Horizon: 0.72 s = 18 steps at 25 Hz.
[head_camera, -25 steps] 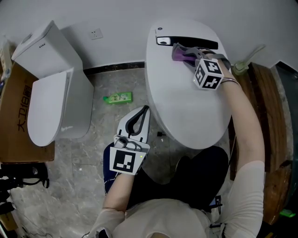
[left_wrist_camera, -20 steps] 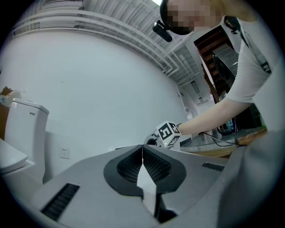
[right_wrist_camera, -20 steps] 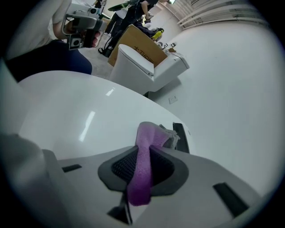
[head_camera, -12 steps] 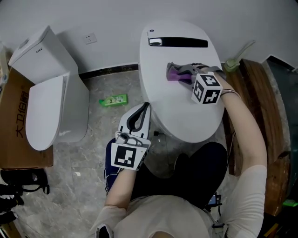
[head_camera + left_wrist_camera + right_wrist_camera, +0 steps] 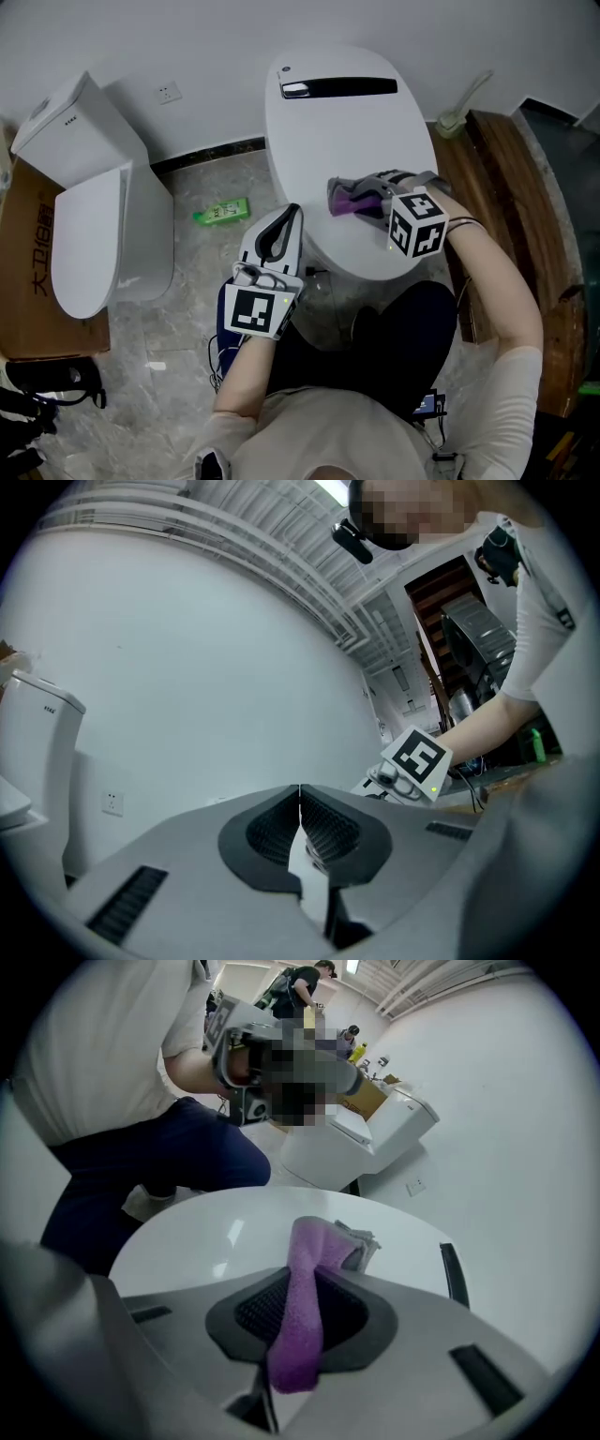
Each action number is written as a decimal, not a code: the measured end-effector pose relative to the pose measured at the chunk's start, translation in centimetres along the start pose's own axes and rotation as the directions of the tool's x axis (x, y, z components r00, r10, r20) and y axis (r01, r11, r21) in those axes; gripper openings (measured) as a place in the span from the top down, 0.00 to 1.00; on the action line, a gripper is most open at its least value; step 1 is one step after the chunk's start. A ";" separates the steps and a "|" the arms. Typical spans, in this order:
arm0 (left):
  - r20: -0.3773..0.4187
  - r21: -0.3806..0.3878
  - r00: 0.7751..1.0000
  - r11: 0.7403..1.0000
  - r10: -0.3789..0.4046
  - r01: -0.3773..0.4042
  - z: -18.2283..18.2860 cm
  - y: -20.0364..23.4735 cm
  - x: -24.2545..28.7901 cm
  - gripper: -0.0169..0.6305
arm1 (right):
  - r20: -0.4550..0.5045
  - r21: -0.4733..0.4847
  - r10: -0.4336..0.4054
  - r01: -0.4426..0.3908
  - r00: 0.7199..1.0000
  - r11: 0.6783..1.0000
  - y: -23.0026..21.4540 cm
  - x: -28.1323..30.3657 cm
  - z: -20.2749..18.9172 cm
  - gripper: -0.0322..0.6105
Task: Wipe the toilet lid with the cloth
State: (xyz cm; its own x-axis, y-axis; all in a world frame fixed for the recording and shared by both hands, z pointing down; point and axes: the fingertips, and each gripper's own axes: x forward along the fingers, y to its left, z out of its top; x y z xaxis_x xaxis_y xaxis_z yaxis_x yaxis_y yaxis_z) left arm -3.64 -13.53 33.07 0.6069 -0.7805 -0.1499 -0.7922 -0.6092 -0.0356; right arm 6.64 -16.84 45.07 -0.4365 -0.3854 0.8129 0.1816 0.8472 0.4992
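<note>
Cloth [image 5: 352, 200], purple and grey, is clamped between the jaws of the right gripper [image 5: 377, 194]. In the right gripper view it runs up between the two pads, and its far end lies bunched on the toilet lid [image 5: 333, 136]. It sits on the right half of the lid, toward the person's end.

The left gripper [image 5: 293, 221] hangs just off the lid's left near edge, over the floor, with its jaws pressed together on nothing. A black strip [image 5: 339, 87] crosses the lid's far end by the wall.

A green bottle [image 5: 222, 212] lies on the grey stone floor [image 5: 178, 319] between this lid and a second white toilet [image 5: 98, 220]. That toilet stands to the left against a cardboard box [image 5: 23, 248]. Dark wooden furniture [image 5: 511, 202] flanks the right side. The white wall [image 5: 216, 42] carries a socket [image 5: 168, 92].
</note>
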 end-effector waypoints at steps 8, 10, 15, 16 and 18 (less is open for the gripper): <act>0.010 -0.005 1.000 1.000 -0.024 0.024 0.2 -0.9 0.7 0.95 | 0.030 0.036 0.106 -0.107 0.994 0.994 4.6 -1.6 1.0 0.82; 0.014 -0.006 1.000 1.000 -0.026 0.027 0.3 -1.0 0.9 0.95 | 0.037 0.048 0.137 -0.139 0.990 0.989 5.4 -1.9 1.2 0.82; 0.017 -0.004 0.999 1.000 -0.029 0.029 0.4 -1.3 0.9 0.95 | 0.047 0.065 0.203 -0.206 0.978 0.976 6.9 -2.5 1.6 0.82; 0.017 -0.004 0.999 1.000 -0.028 0.028 0.4 -1.3 1.0 0.95 | 0.050 0.067 0.217 -0.220 0.975 0.973 7.2 -2.6 1.7 0.82; 0.017 -0.003 0.999 1.000 -0.027 0.027 0.4 -1.2 1.0 0.95 | 0.055 0.068 0.245 -0.248 0.968 0.966 7.7 -2.8 1.9 0.82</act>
State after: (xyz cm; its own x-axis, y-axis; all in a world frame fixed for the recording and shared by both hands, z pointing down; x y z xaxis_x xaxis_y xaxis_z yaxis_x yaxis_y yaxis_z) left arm -2.09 -13.47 32.62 0.6269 -0.7613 -0.1657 -0.7753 -0.6305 -0.0365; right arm 7.59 -8.51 46.07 -0.4267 -0.1456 0.8926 0.2240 0.9392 0.2603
